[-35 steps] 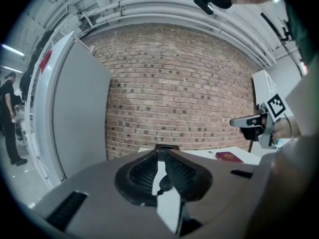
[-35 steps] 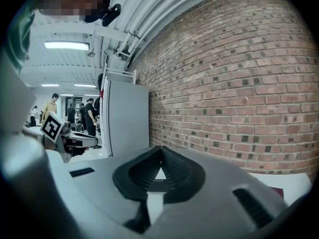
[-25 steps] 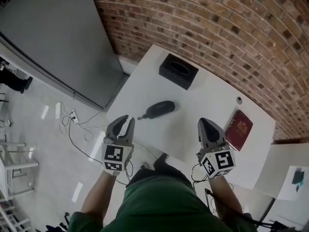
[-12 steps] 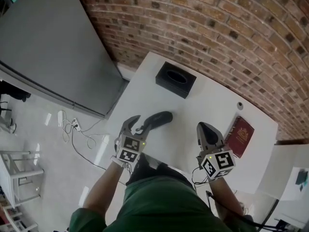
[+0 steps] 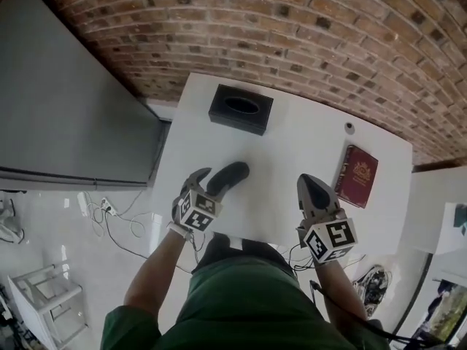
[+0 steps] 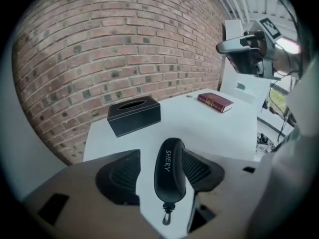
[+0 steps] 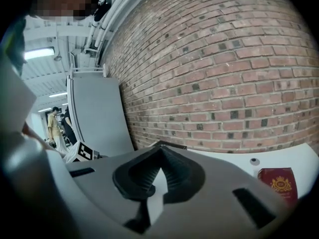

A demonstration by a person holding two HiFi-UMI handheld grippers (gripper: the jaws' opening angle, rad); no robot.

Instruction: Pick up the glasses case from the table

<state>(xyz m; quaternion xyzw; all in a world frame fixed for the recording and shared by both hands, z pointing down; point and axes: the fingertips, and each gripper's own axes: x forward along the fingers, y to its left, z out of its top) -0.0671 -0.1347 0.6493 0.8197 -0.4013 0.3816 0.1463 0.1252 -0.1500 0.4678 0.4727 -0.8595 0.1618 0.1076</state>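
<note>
After its jaws just opened, left hand-held gripper straddles glasses case.

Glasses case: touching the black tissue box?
Apart. Head view shows a strip of bare white table between the glasses case and the tissue box; left gripper view shows the same gap.
</note>
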